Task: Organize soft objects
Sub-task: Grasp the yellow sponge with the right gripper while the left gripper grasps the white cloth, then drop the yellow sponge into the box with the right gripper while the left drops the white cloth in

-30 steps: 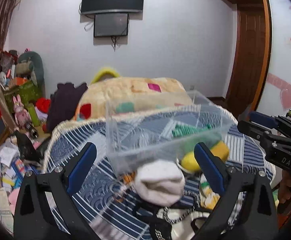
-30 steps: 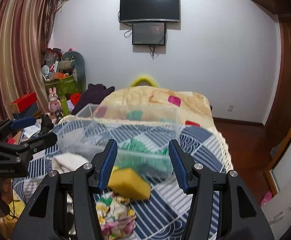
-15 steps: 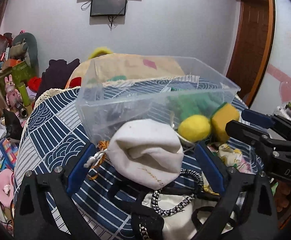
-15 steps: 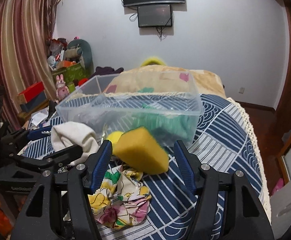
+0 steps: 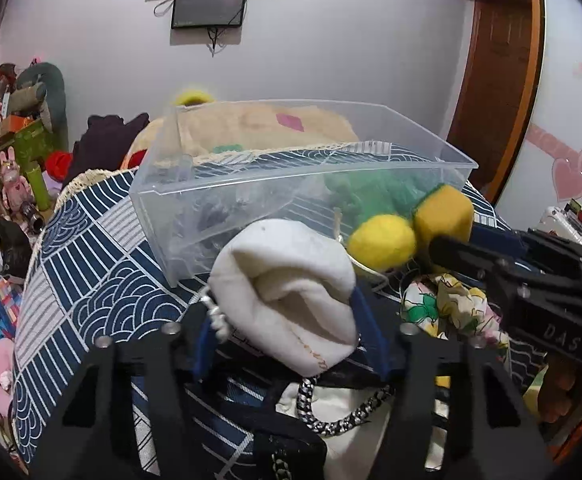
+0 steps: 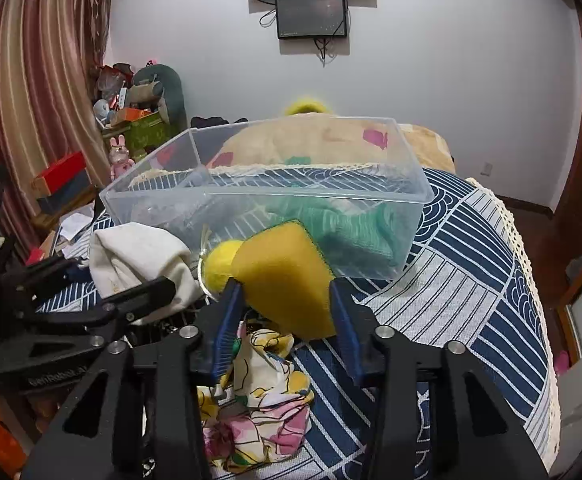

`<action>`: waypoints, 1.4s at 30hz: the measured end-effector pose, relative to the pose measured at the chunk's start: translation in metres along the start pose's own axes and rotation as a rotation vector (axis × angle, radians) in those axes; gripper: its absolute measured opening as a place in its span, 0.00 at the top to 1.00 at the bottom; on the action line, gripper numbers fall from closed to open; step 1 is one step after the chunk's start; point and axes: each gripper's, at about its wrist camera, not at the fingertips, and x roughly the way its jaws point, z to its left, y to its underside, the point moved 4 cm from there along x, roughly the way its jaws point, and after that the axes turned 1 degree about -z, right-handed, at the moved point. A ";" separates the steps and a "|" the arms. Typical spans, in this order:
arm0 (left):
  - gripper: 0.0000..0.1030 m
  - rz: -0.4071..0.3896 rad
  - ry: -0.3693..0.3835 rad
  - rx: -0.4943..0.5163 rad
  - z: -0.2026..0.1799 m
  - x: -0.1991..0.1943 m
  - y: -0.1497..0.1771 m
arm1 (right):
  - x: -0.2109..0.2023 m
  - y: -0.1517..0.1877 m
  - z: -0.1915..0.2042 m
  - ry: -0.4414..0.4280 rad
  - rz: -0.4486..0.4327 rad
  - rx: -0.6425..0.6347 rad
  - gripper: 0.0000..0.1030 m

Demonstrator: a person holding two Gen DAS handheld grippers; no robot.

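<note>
A soft white cloth pouch [image 5: 287, 300], folded and rounded, is clamped between the blue pads of the left gripper [image 5: 283, 332]. A spongy yellow block [image 6: 287, 276] with a green edge is pinched by the right gripper [image 6: 287, 320]. Both are held just before a clear plastic bin [image 6: 267, 196], in which something green, perhaps knitted, is seen above the patterned blue bedspread [image 6: 471, 264].

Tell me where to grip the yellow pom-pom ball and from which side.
Pinch the yellow ball across its round middle, coming from above. The sponge presses its right, the white pouch crowds its left, and the clear bin stands behind, so only the top looks free.
</note>
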 end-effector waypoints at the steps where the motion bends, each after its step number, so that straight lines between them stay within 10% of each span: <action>1: 0.55 -0.001 0.002 0.005 -0.001 -0.001 0.000 | 0.000 0.000 0.000 0.001 -0.002 0.001 0.64; 6: 0.70 -0.011 0.041 -0.017 0.001 -0.014 0.000 | -0.010 -0.003 -0.001 -0.003 -0.030 0.002 0.68; 42: 0.70 -0.319 -0.054 -0.048 0.033 -0.083 -0.108 | -0.052 -0.082 -0.010 0.057 -0.248 -0.006 0.68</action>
